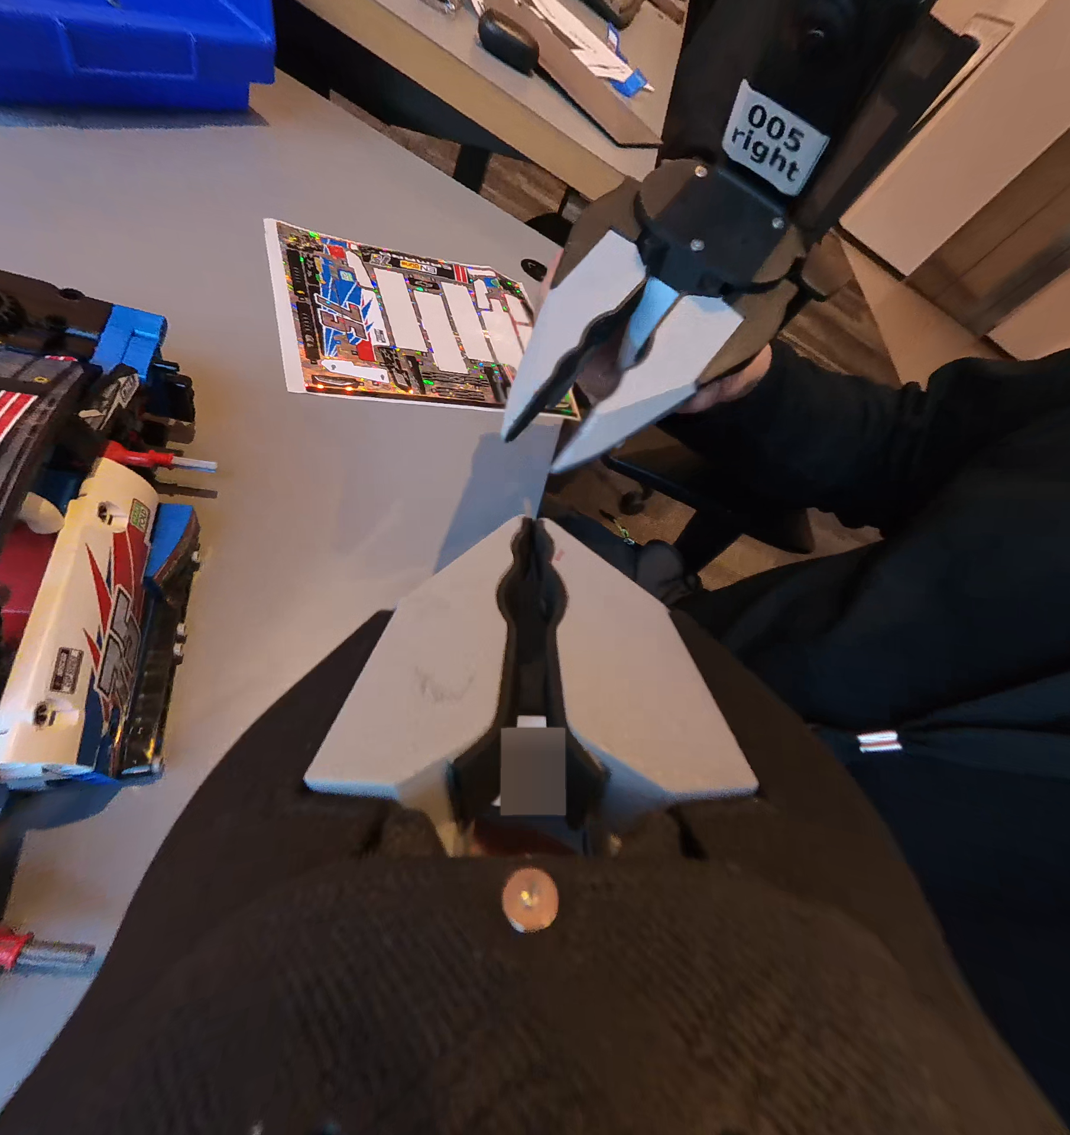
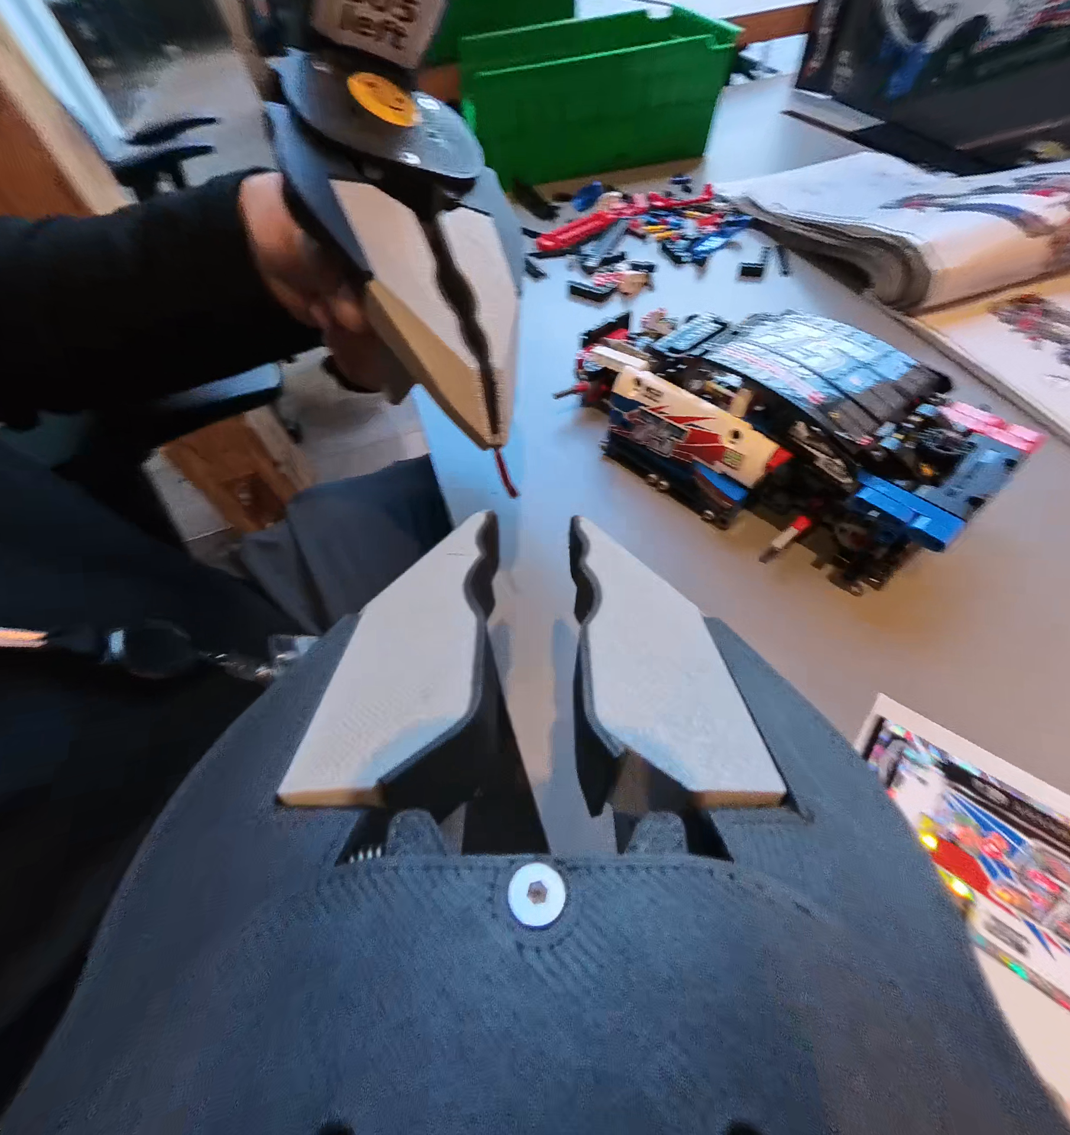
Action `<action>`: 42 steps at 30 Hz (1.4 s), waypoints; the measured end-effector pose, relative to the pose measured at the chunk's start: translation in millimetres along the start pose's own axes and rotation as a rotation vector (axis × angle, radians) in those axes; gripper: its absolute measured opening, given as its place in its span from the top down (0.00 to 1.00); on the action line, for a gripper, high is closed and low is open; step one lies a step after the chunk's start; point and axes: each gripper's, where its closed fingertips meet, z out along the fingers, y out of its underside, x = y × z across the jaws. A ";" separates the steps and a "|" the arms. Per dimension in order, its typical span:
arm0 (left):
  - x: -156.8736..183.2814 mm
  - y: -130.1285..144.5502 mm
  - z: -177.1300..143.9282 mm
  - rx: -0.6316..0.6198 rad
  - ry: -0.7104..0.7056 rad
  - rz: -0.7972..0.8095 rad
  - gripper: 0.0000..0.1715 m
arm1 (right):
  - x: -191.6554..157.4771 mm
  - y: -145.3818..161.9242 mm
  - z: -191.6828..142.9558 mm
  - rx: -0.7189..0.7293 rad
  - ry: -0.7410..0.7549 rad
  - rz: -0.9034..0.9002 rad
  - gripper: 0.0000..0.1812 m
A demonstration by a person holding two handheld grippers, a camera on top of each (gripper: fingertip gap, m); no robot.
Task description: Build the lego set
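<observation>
The partly built Lego race car (image 1: pixel 90 583), white, blue, red and black, sits on the grey table at the left; it also shows in the right wrist view (image 2: pixel 766 430). A sticker sheet (image 1: pixel 397 313) lies flat beyond it and also appears in the right wrist view (image 2: pixel 981 860). My left gripper (image 1: pixel 532 522) is shut on a thin red sticker strip (image 2: pixel 506 473), which hangs from its tips (image 2: pixel 494 439) over the table edge. My right gripper (image 2: pixel 532 528) is open and empty. Its tips (image 1: pixel 532 448) point at the strip, a short way from it.
A blue bin (image 1: pixel 115 49) stands at the back left. A green bin (image 2: pixel 594 80), loose bricks (image 2: pixel 631 233), thick instruction booklets (image 2: pixel 919 233) and a dark box (image 2: pixel 950 61) lie behind the car. A red-capped axle piece (image 1: pixel 4 949) lies near the front. Less than 4 cm separates the two grippers' tips.
</observation>
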 end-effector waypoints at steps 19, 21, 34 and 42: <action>3.3 15.5 -17.6 -0.250 0.006 0.200 1.00 | -20.8 6.7 33.6 -0.091 -0.134 -0.148 0.95; 5.0 13.1 -19.0 -0.242 0.021 0.192 1.00 | -26.8 2.0 35.4 -0.054 -0.188 -0.117 0.94; 11.3 16.9 -18.1 -0.253 0.056 0.200 1.00 | -37.3 -4.3 36.7 0.007 -0.277 -0.058 0.98; 13.0 16.9 -17.7 -0.246 0.065 0.197 1.00 | -38.0 -3.7 36.8 0.024 -0.297 -0.024 0.98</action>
